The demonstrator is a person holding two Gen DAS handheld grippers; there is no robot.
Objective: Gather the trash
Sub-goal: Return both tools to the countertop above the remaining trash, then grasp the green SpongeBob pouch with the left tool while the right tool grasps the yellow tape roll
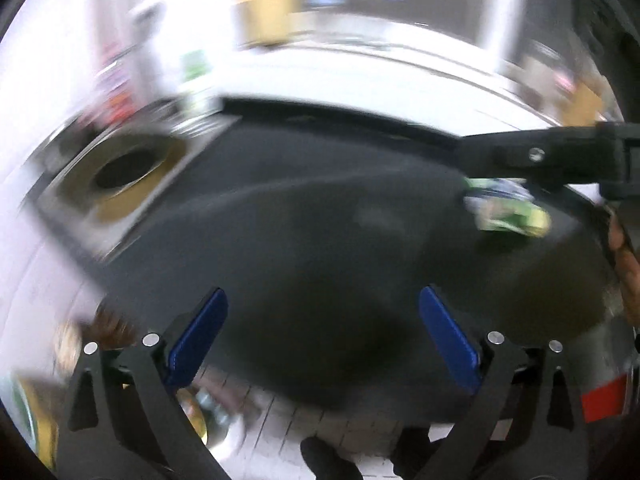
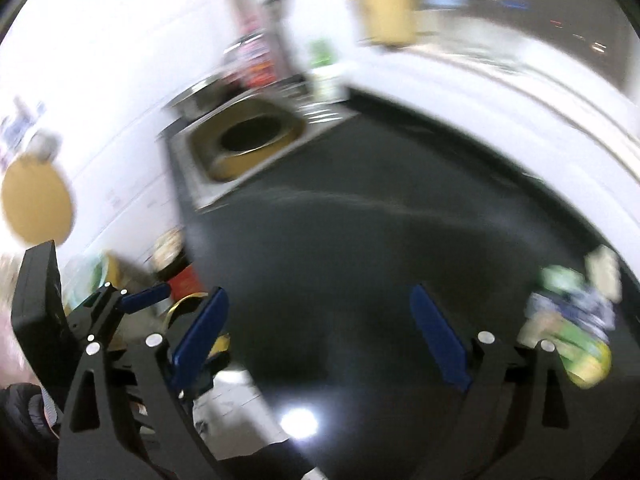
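Both your left gripper (image 1: 323,334) and right gripper (image 2: 319,334) gape empty. The crumpled wrapper (image 2: 572,328) on the dark counter (image 2: 360,240), right, looks light and crushable; pinch its bunched middle.

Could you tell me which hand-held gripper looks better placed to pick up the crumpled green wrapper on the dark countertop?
Right, probably. The crumpled wrapper lies just beside the right hand-held gripper, whose jaws are open and empty. From the left hand-held gripper, also open, it lies farther off across the countertop.

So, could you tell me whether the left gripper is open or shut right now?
Open. In its own wrist view the left gripper has its blue pads spread wide, with only dark countertop between them, nothing held.
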